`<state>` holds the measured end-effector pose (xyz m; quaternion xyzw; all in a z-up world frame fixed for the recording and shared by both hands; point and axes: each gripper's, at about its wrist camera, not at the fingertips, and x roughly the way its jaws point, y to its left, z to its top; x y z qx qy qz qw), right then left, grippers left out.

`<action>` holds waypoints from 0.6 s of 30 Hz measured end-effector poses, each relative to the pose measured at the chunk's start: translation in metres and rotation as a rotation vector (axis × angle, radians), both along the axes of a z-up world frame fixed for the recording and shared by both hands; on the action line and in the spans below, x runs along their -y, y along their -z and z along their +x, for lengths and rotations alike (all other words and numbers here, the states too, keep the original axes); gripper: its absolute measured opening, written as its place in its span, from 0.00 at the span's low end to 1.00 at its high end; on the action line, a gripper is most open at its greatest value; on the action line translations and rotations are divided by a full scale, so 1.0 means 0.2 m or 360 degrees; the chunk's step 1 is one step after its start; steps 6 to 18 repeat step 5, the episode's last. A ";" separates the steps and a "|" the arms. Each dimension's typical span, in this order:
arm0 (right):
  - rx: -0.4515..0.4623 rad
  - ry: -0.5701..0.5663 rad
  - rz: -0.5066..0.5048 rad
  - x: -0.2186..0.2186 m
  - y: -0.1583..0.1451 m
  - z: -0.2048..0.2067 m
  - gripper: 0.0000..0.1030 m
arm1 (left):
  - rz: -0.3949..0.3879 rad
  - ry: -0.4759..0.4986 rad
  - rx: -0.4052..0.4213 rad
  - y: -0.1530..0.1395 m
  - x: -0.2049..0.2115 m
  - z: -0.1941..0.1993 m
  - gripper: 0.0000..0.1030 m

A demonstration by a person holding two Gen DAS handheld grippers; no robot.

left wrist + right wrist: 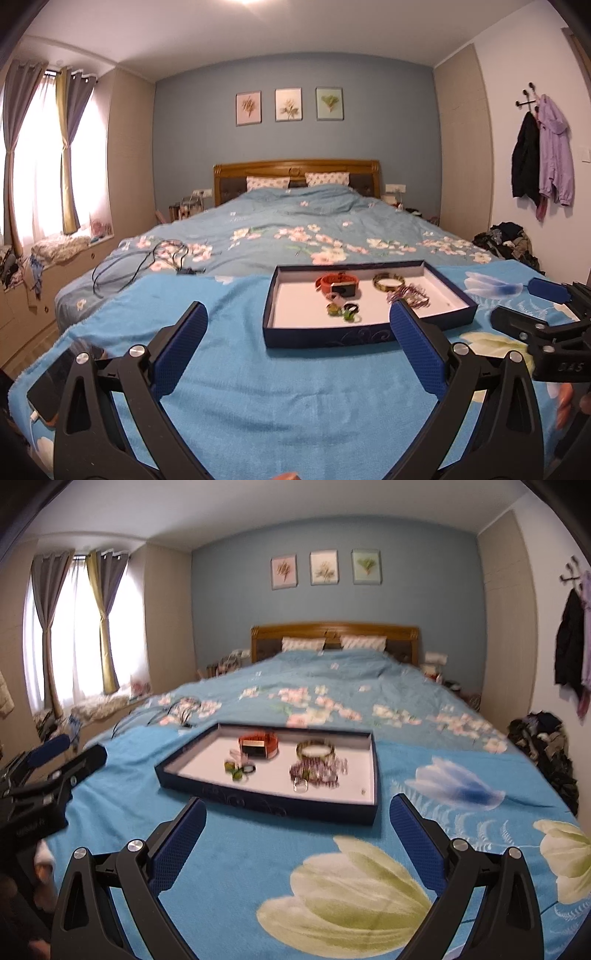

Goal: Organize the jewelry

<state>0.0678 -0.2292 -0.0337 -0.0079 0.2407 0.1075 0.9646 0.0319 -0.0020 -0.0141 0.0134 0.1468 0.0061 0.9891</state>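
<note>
A dark blue tray [354, 336] [258, 805] with a white floor lies on the blue blanket. In it lie an orange-strapped watch [338, 284] [258, 746], a gold-green bangle [388, 281] [315, 748], a purple beaded bracelet [410, 295] [319, 771], and small rings [343, 311] [240, 770]. My left gripper [297, 317] is open and empty, just short of the tray's near edge. My right gripper [297, 812] is open and empty, at the tray's near right corner. Each gripper shows at the other view's edge.
The tray sits on a blue floral blanket [258, 387] [332, 886] at the foot of a bed. A phone [51, 384] lies at the blanket's left edge. Black cables [147, 258] lie on the duvet behind. Clothes are piled [509, 240] on the right.
</note>
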 end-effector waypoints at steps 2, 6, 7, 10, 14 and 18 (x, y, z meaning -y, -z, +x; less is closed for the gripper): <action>-0.0086 0.0029 -0.0030 0.06 0.03 0.05 0.93 | 0.0000 -0.0008 -0.0066 0.02 -0.03 0.04 0.94; -0.0222 0.0093 -0.0084 0.18 0.08 0.14 0.93 | 0.0000 -0.0043 -0.0165 0.06 -0.10 0.12 0.94; -0.0222 0.0093 -0.0084 0.18 0.08 0.14 0.93 | 0.0000 -0.0043 -0.0165 0.06 -0.10 0.12 0.94; -0.0222 0.0093 -0.0084 0.18 0.08 0.14 0.93 | 0.0000 -0.0043 -0.0165 0.06 -0.10 0.12 0.94; -0.0222 0.0093 -0.0084 0.18 0.08 0.14 0.93 | 0.0000 -0.0043 -0.0165 0.06 -0.10 0.12 0.94; -0.0222 0.0093 -0.0084 0.18 0.08 0.14 0.93 | 0.0000 -0.0043 -0.0165 0.06 -0.10 0.12 0.94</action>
